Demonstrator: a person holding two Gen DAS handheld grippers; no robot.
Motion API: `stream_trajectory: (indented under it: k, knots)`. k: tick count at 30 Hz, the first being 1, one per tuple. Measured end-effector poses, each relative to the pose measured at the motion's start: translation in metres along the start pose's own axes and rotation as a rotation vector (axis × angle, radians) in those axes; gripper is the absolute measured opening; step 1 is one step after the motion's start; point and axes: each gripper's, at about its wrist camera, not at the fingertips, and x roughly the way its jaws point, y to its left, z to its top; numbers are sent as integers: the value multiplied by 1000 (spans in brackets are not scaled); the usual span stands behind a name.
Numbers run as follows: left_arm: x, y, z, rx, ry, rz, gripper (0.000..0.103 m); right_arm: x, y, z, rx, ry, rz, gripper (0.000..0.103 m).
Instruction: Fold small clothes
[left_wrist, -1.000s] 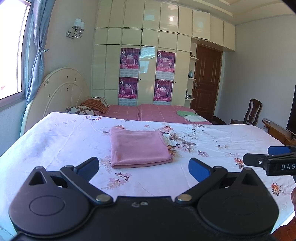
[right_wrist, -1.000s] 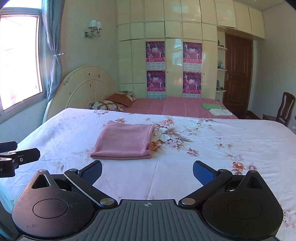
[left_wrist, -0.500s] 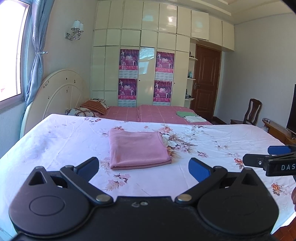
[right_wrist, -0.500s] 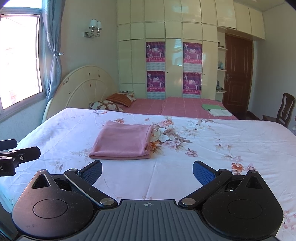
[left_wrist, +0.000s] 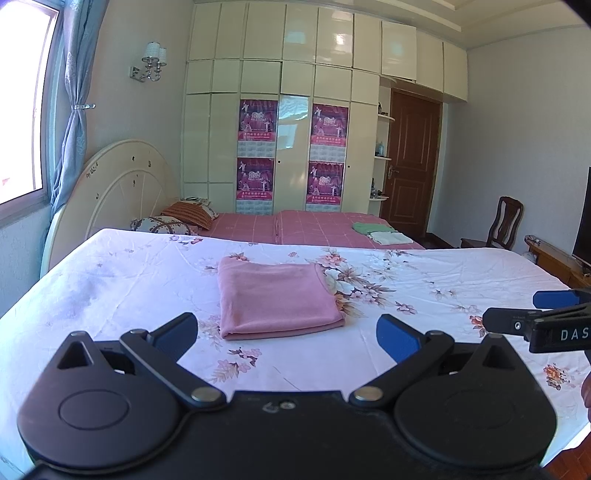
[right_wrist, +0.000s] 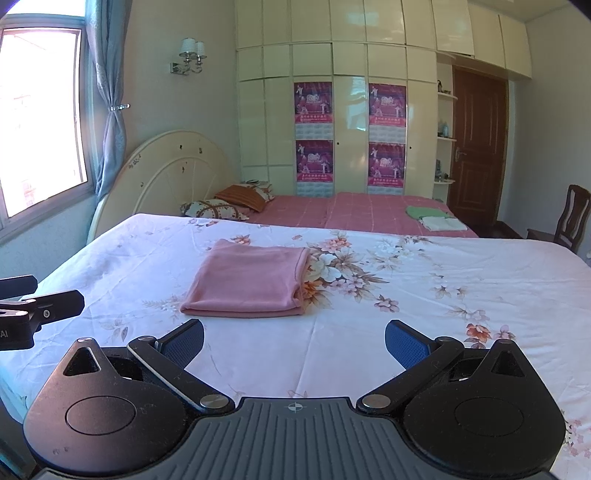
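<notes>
lying folded, pink cloth (left_wrist: 277, 299) ahead of left gripper (left_wrist: 286, 336), apart.

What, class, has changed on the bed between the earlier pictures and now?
Almost nothing. The left gripper tipped very slightly, so its view shifted a little; nothing was gripped or released. The folded pink garment stays flat on the floral sheet, and both grippers' jaws remain open, right gripper included.

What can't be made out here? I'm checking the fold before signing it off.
- Pink cloth: its underside and inner layers, hidden by the top layer in both views.
- Garment type: unclear once folded.
- Green and white pile on the far bed: too small to judge.
- Right gripper: cut off by the left view's edge.
- Near bed edge: hidden by both grippers' bodies.
</notes>
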Motion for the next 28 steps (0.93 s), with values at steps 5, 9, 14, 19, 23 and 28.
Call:
stream_trajectory:
  k: [5,9,14,19,23,28]
  knots:
    - [0,4,0,-6,-7,8,103,2,2,0,-3,0,4,103]
    - [1,7,1,-9,-13,11,103,5,3,0,-6,3,7,103]
    - [4,8,0,-10,-12,11,103,8,5,1,-7,7,9,103]
    - [5,7,0,-12,-14,8,103,9,5,1,-8,8,11,103]
    - [5,6,0,-2,-23,-10,102,10,5,1,-8,9,12,103]
    - [5,4,0,-2,-20,-8,103,11,4,1,-12,6,21,103]
